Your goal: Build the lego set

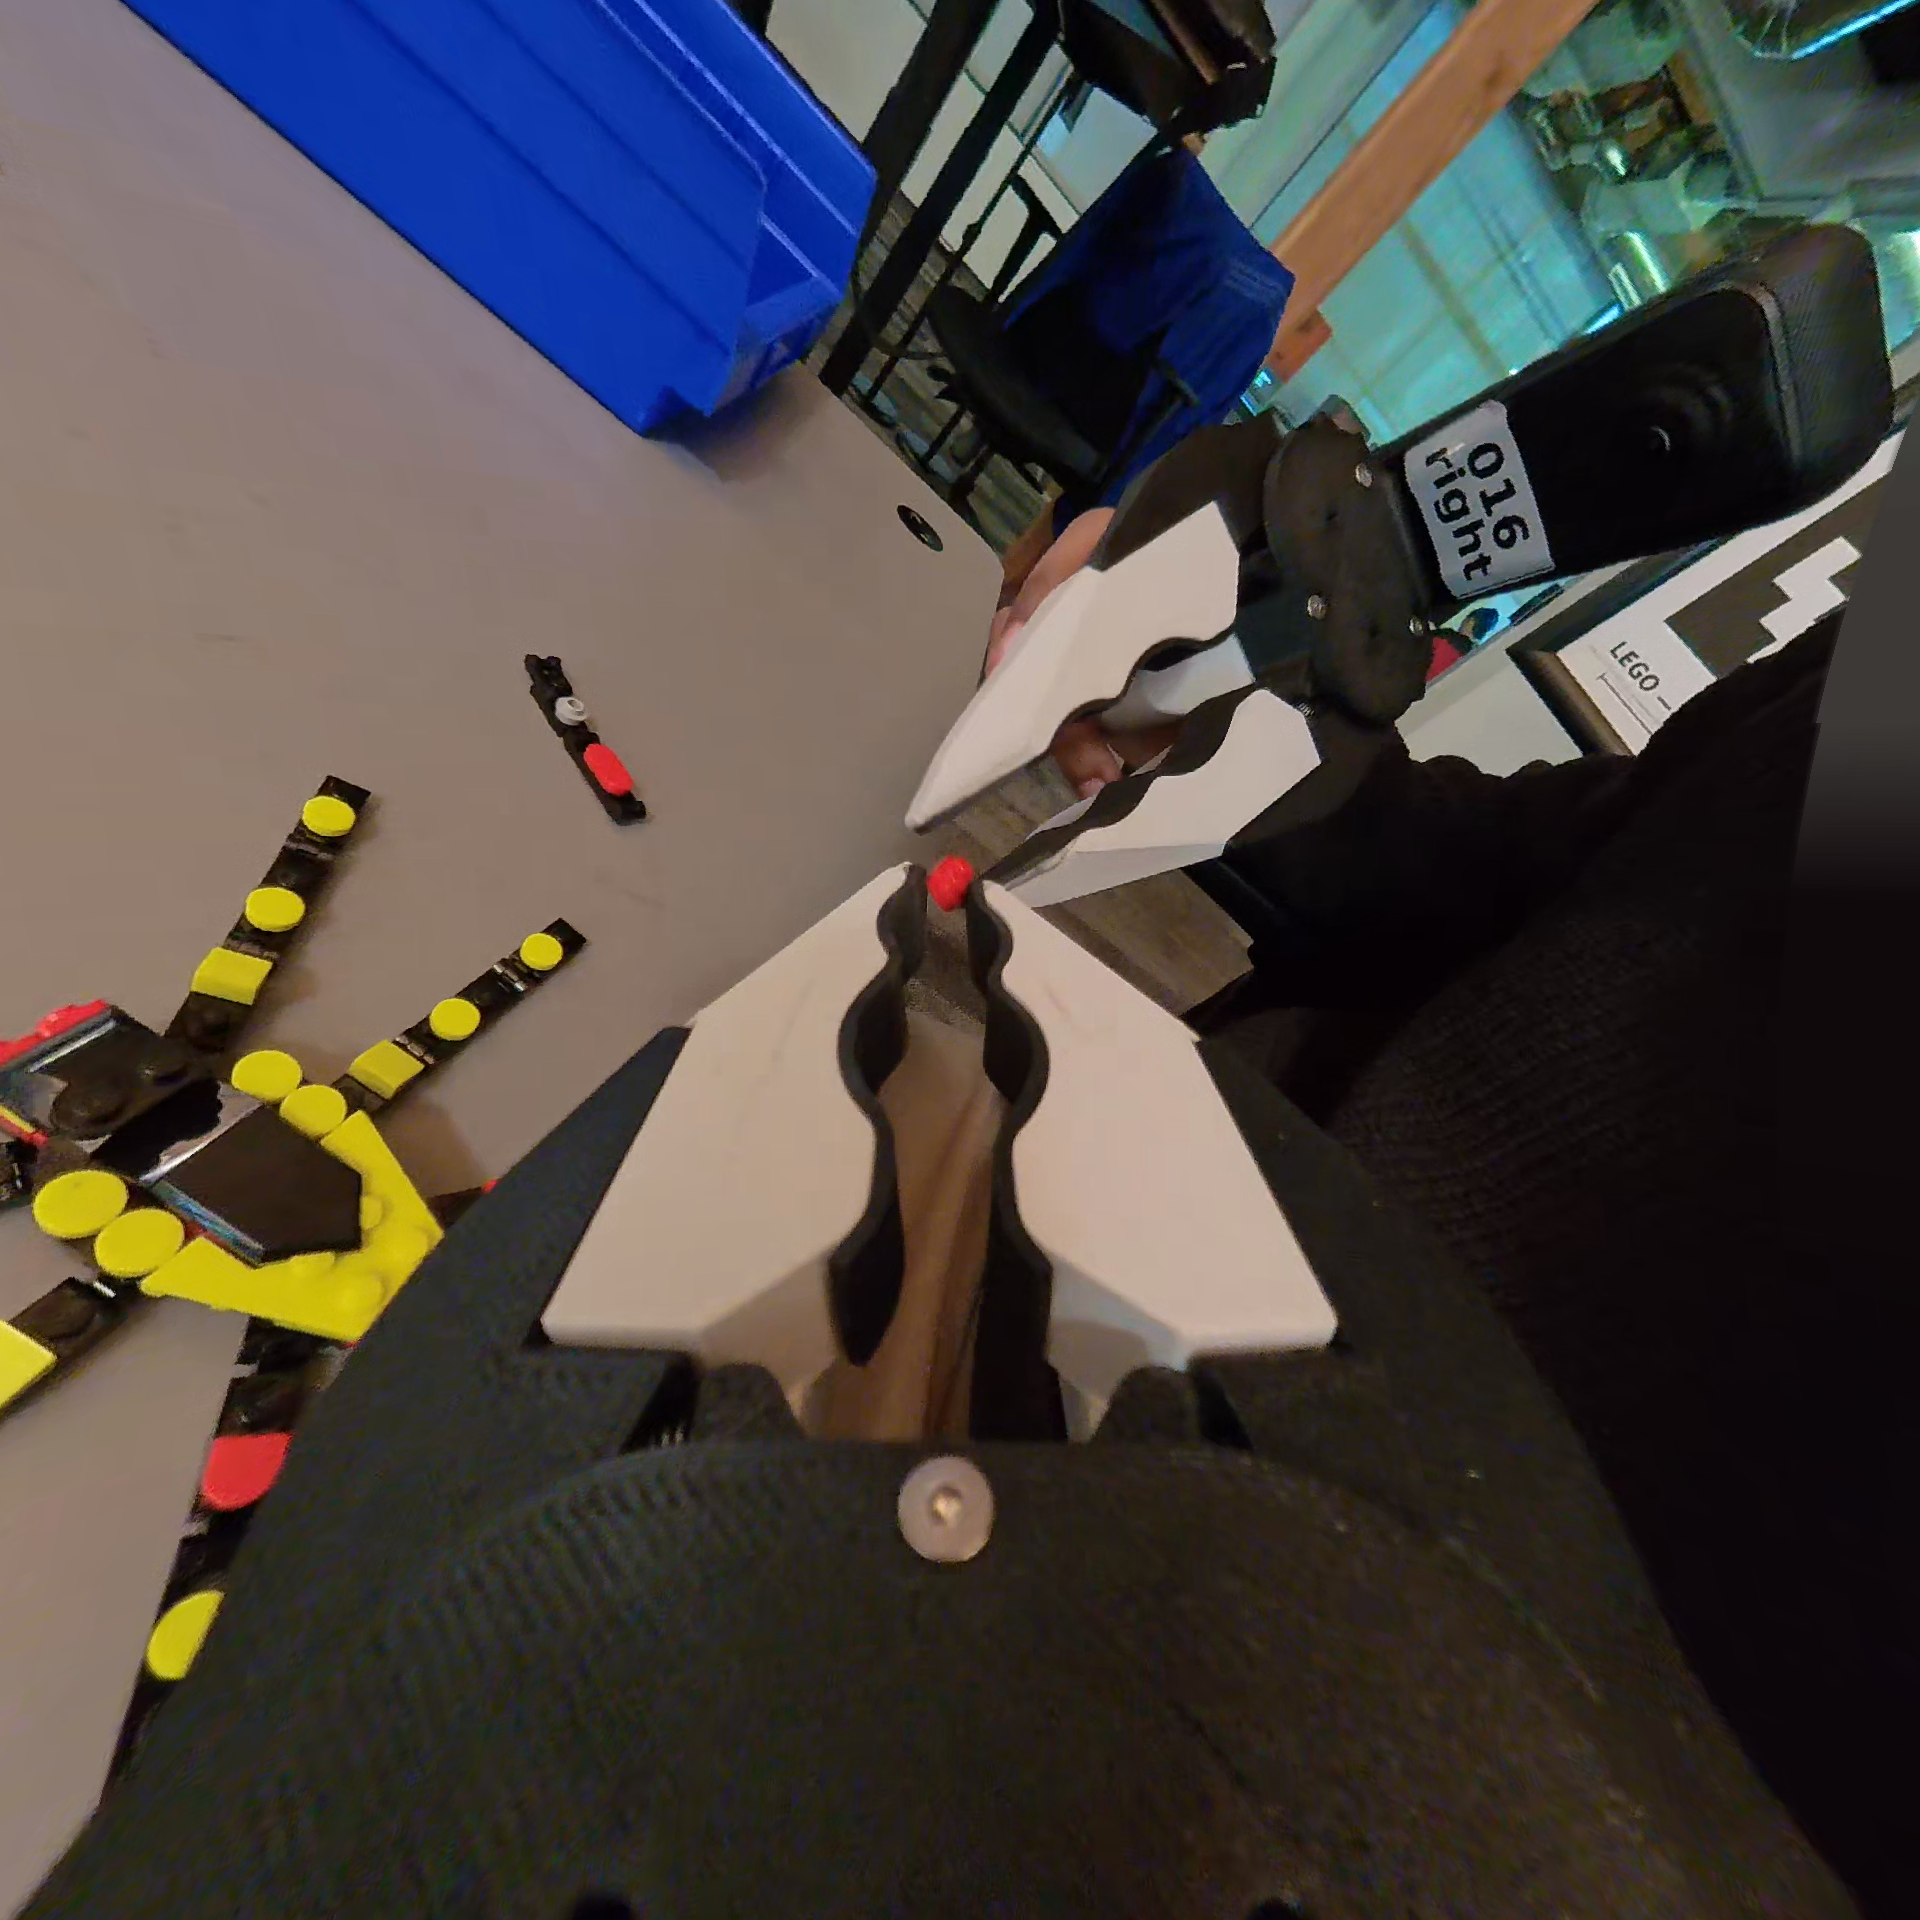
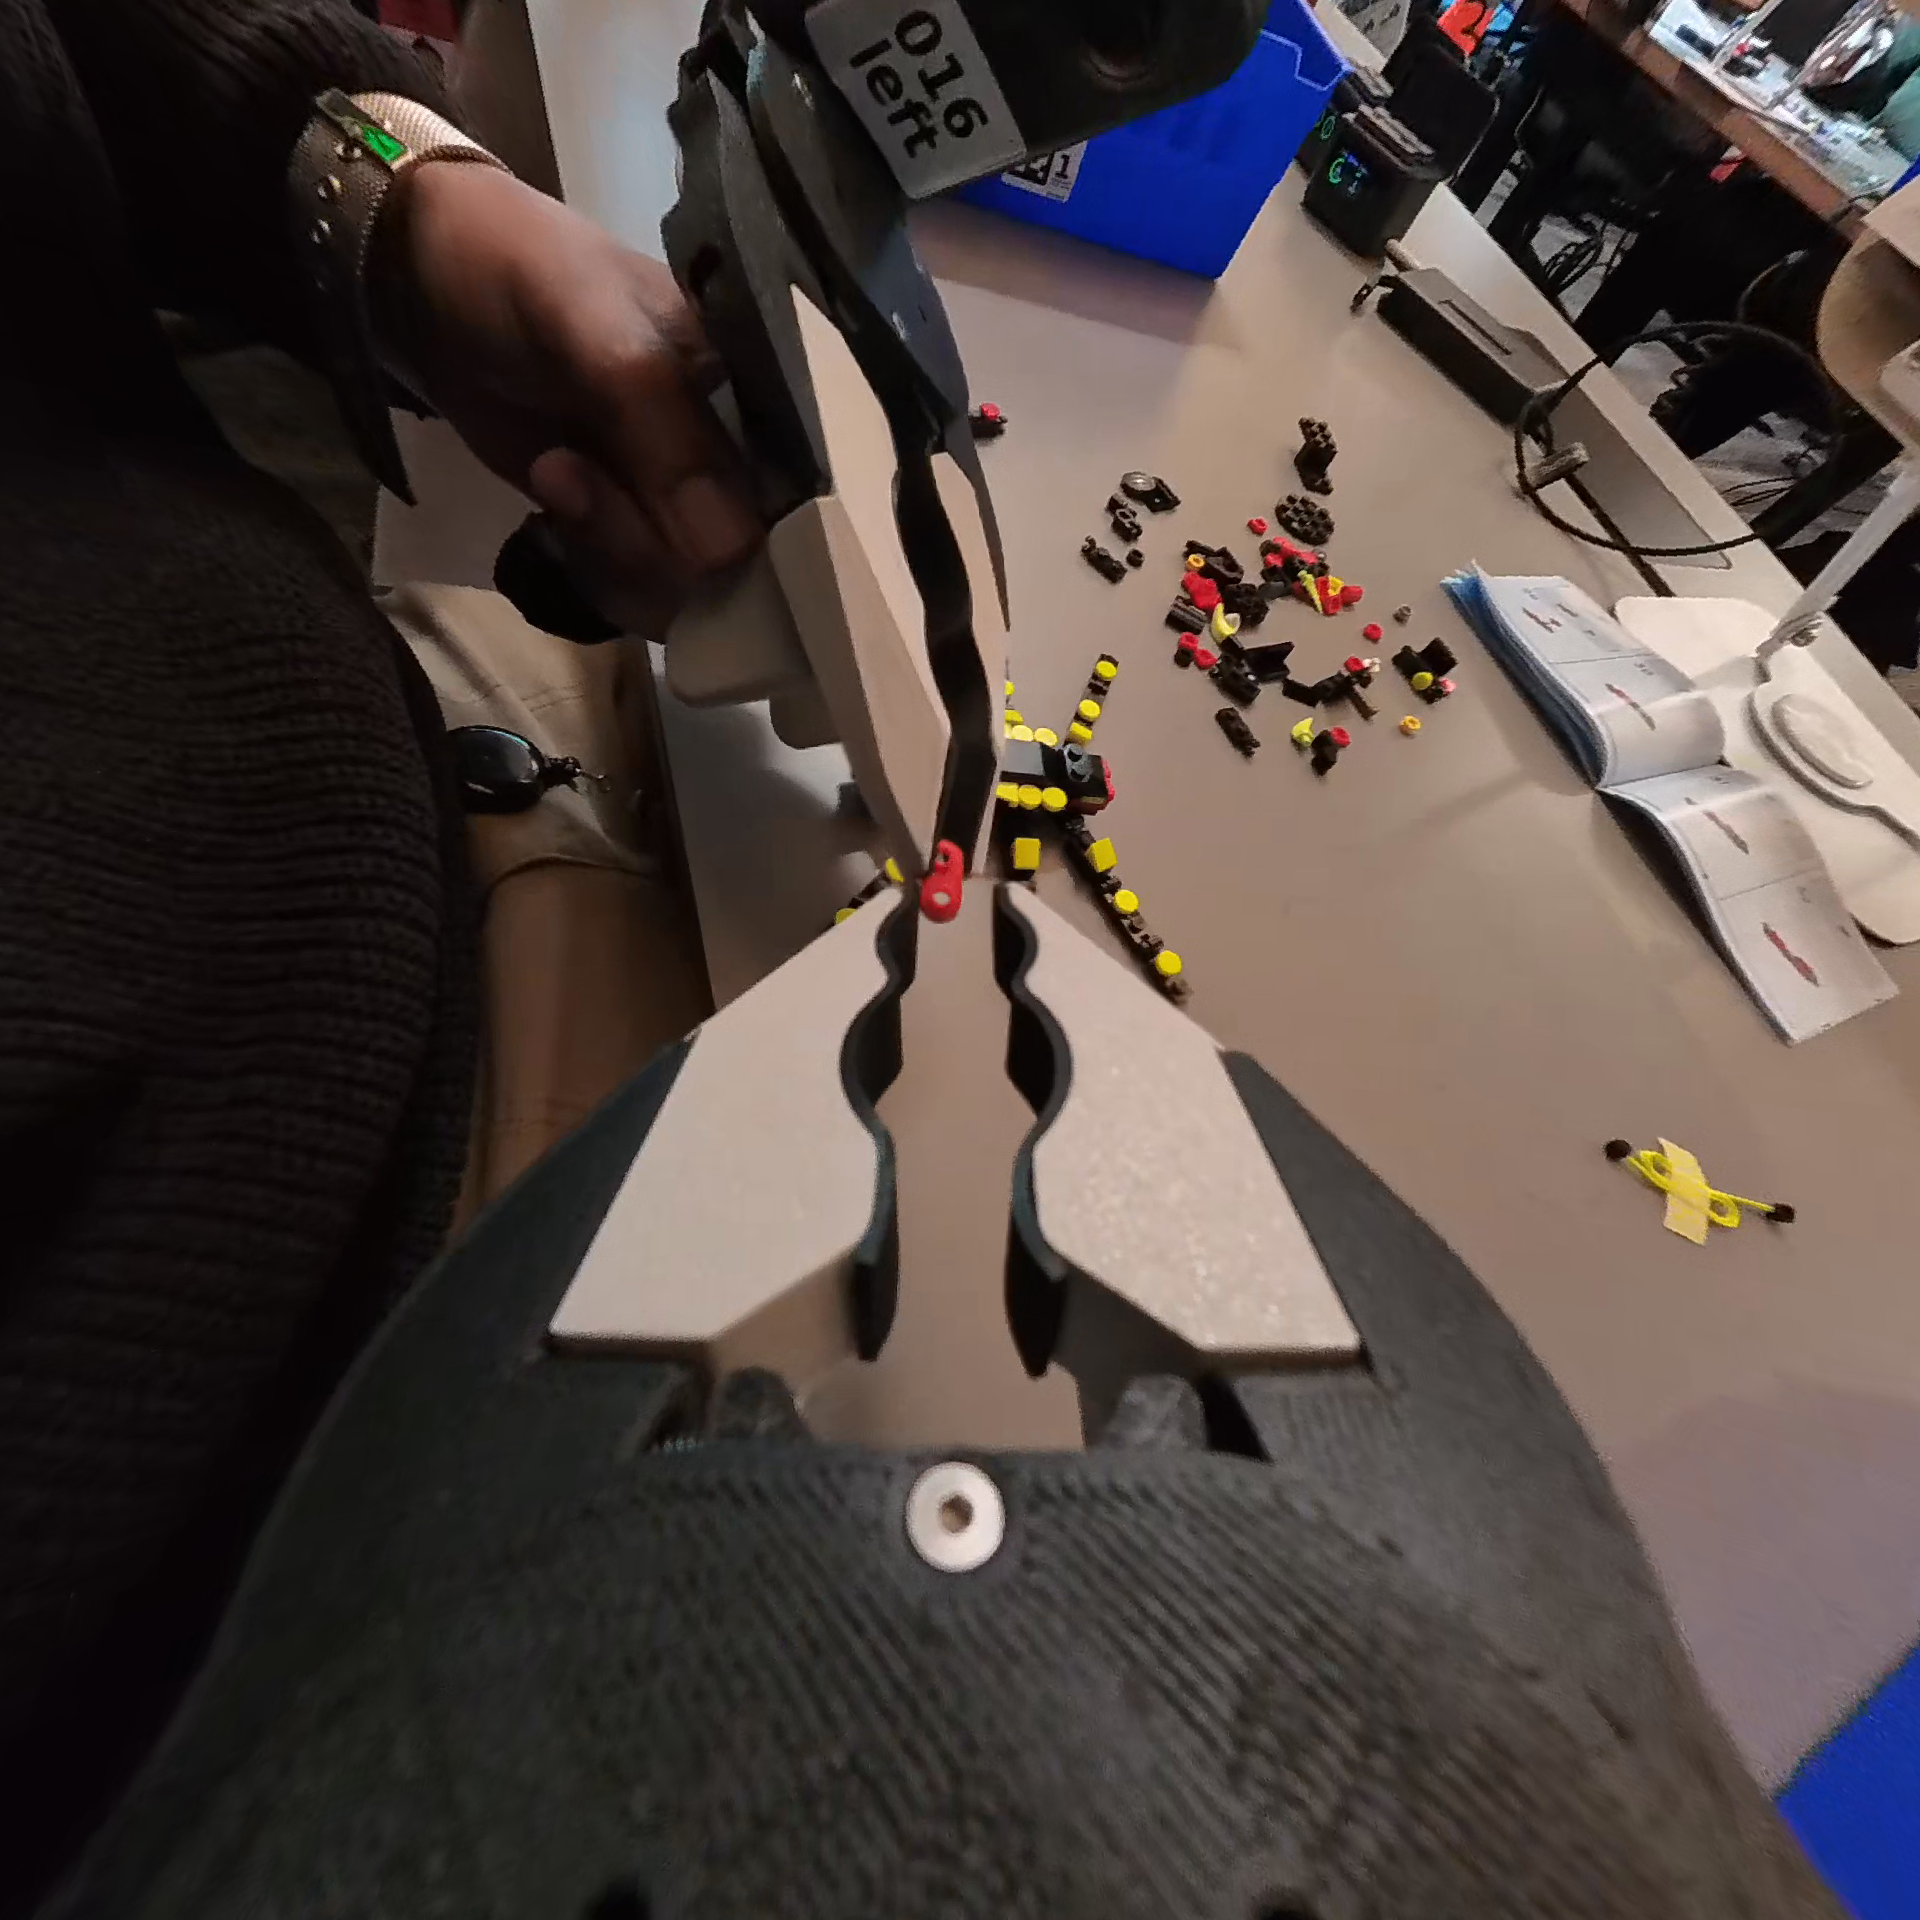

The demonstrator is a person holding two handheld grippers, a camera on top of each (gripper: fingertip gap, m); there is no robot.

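The grey table carries a blue bin, an open booklet, and a flat black-and-yellow lego model with round tiles. Above its edge, the left gripper pinches a small red piece at its tips. The right gripper, angled tip-to-tip against it, stands spread beside that piece.

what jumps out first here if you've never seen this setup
The small red piece pinched at the tips of the left gripper, with the right gripper open and nosing right up to it, above the table's near edge. Next, the black and yellow model with long studded legs on the grey table, a scatter of loose pieces behind it and an open instruction booklet to the right.
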